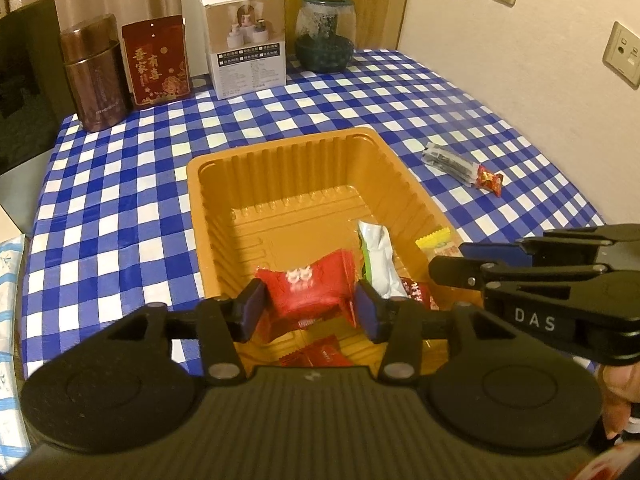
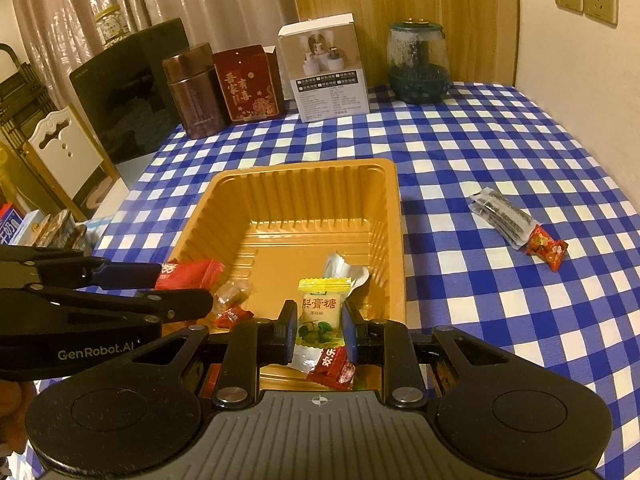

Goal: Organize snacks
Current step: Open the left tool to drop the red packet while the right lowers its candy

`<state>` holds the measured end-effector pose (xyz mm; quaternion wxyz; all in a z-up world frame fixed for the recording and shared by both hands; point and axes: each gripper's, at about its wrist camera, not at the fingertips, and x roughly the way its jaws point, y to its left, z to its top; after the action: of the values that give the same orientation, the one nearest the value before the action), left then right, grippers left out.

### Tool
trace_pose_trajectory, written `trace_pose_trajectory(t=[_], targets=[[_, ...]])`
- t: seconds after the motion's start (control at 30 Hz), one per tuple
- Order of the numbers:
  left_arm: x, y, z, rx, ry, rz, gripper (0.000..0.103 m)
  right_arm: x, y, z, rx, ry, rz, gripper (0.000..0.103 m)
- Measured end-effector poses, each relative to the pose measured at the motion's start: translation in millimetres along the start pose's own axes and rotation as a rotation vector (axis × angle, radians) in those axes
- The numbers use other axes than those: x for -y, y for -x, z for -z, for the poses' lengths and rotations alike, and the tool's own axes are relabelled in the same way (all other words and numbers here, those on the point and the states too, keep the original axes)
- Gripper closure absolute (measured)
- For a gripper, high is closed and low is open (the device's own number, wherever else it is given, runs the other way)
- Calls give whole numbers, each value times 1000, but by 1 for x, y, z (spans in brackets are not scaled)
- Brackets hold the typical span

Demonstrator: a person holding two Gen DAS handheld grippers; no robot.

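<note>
An orange plastic tray (image 1: 224, 184) (image 2: 384, 200) stands on the blue-checked table and holds several wrapped snacks. My left gripper (image 1: 310, 306) is shut on a red candy packet (image 1: 308, 288) over the tray's near end; it enters the right wrist view from the left (image 2: 188, 284). My right gripper (image 2: 320, 334) is shut on a yellow candy packet (image 2: 322, 312) over the tray's near right part; it enters the left wrist view from the right (image 1: 460, 260). A white-green packet (image 1: 378, 256) and a red candy (image 2: 332, 372) lie in the tray.
On the cloth right of the tray lie a grey packet (image 2: 504, 216) (image 1: 450, 162) and a small red candy (image 2: 546, 248) (image 1: 490, 178). At the table's back stand a brown tin (image 2: 194, 92), a red box (image 2: 250, 84), a white box (image 2: 328, 72) and a glass jar (image 2: 418, 64).
</note>
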<state>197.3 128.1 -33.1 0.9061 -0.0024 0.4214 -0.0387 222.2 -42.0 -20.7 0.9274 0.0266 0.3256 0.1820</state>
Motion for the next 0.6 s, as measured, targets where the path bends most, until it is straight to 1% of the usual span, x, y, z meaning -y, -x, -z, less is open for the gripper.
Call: trace_pose_trajectory(t=[0.13, 0.6], targets=[[-1, 2, 0, 6, 4, -9, 50, 1, 0, 0, 0, -2, 1, 79], [-6, 21, 0, 38, 9, -29, 50, -1, 2, -1, 6, -2, -4, 79]])
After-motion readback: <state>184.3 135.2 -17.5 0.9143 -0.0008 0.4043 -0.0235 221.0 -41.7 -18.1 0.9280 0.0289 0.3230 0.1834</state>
